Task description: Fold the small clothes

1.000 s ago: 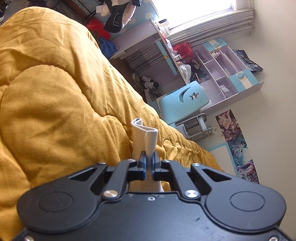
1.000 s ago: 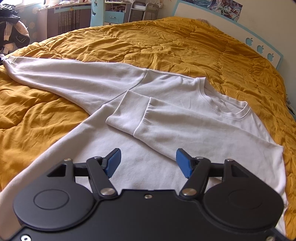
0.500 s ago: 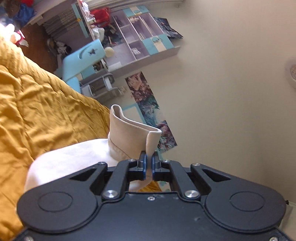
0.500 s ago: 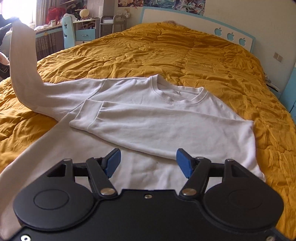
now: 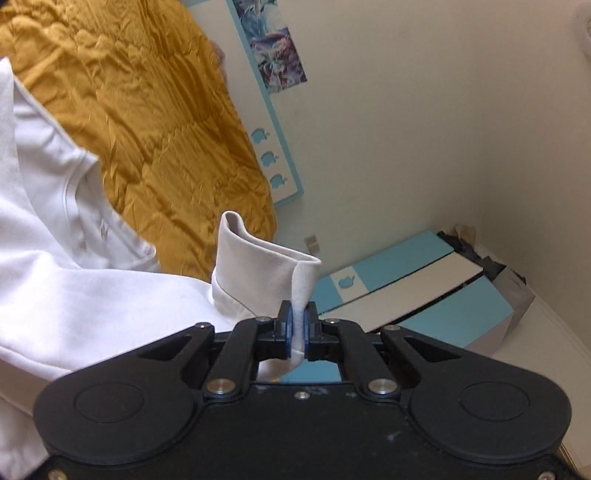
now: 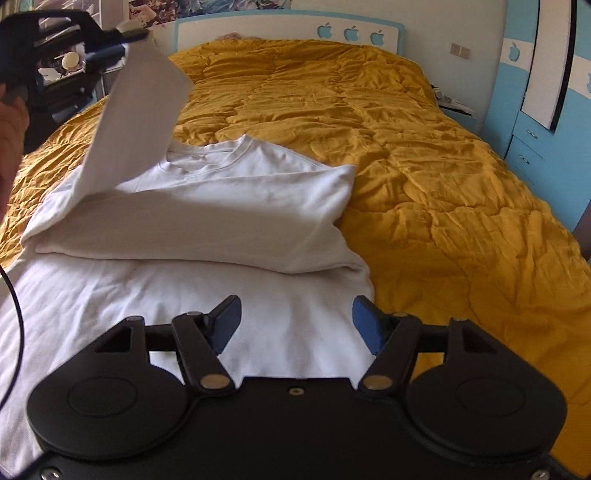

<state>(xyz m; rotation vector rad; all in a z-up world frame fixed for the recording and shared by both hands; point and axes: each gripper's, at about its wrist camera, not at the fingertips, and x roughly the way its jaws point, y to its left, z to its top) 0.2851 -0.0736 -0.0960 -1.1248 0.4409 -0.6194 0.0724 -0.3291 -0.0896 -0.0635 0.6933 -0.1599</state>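
The white sweatshirt (image 6: 207, 295) lay lengthwise on the bed (image 6: 424, 166), collar toward the headboard (image 6: 288, 27). The left gripper (image 5: 297, 325) was clamped on its raised sleeve cuff (image 5: 266, 273); the right gripper (image 6: 295, 325) hovered apart, empty, above the hem. Blue cabinets (image 6: 535, 110) stood beside the bed.

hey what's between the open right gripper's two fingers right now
Nothing is gripped. In the right wrist view, the right gripper hovers open above the white sweatshirt, so only its flat fabric shows through the gap.

left gripper (image 5: 297, 325) clamped, right gripper (image 6: 295, 319) spread
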